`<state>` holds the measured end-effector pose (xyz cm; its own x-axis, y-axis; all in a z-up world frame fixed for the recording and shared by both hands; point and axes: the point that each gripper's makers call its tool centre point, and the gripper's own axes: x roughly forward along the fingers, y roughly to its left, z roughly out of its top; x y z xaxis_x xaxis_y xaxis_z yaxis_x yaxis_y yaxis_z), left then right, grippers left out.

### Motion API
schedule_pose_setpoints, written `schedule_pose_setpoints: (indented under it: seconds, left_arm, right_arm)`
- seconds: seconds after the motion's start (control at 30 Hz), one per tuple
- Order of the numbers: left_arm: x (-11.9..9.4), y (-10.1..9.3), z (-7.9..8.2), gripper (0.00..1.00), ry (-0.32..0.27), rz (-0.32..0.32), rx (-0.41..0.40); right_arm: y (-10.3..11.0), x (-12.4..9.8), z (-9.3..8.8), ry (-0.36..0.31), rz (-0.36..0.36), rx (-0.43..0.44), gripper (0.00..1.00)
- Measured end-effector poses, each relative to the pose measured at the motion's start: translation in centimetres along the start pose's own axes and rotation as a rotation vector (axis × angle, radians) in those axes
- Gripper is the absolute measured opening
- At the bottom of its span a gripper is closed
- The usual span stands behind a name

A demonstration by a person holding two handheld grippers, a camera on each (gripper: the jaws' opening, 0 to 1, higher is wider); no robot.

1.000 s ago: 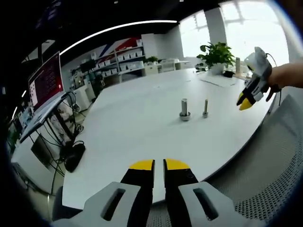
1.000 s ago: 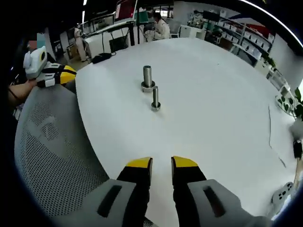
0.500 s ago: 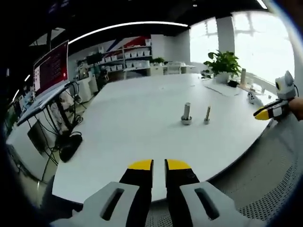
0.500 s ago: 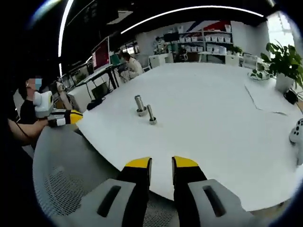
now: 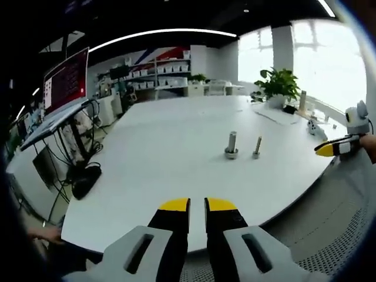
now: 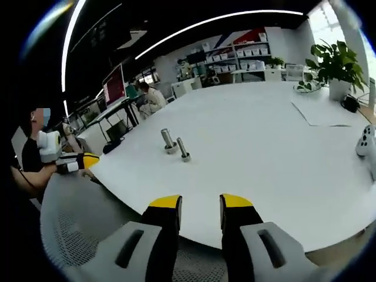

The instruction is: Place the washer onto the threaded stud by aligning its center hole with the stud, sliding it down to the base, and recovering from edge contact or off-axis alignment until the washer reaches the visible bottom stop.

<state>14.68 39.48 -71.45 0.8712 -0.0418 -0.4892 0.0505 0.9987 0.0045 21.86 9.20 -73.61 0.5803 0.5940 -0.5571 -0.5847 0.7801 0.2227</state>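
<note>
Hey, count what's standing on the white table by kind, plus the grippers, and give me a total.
Studs: 2, a thick stud and a thin stud
Potted plants: 1, plant
Hand-held grippers: 2, left hand-held gripper, right hand-held gripper
Total: 5

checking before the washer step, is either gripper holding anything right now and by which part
Nothing is held. The left gripper and right gripper both show bare gaps between their jaws, away from the two studs on the table.

I count two upright studs, a thick one (image 5: pixel 231 144) and a thin one (image 5: pixel 257 147), on one white desk (image 5: pixel 170 153), plus one potted plant (image 5: pixel 276 86) upper right.
</note>
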Motion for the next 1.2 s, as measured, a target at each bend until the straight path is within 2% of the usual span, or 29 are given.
schedule_pose_setpoints:
  seconds: [0.03, 0.07, 0.43, 0.57, 1.2]
  left_arm:
    - [-0.03, -0.05, -0.02, 0.07, -0.001, 0.000, 0.003]
    - [-0.07, -0.07, -0.02, 0.07, -0.003, 0.000, 0.005]
    - [-0.19, -0.14, -0.06, 0.09, -0.008, 0.001, 0.019]
    - [-0.24, -0.22, -0.12, 0.09, -0.007, 0.002, 0.026]
    - [-0.32, -0.30, -0.14, 0.10, -0.010, 0.002, 0.031]
  right_arm:
    - [0.03, 0.10, -0.59, 0.041, 0.001, -0.018, 0.28]
    - [-0.01, 0.24, -0.68, 0.045, 0.002, -0.021, 0.28]
    - [-0.24, 0.05, -0.59, 0.021, -0.009, 0.009, 0.29]
    - [-0.48, -0.13, -0.37, -0.005, -0.021, 0.051, 0.31]
    - [-0.39, -0.19, -0.65, 0.016, -0.021, 0.036, 0.30]
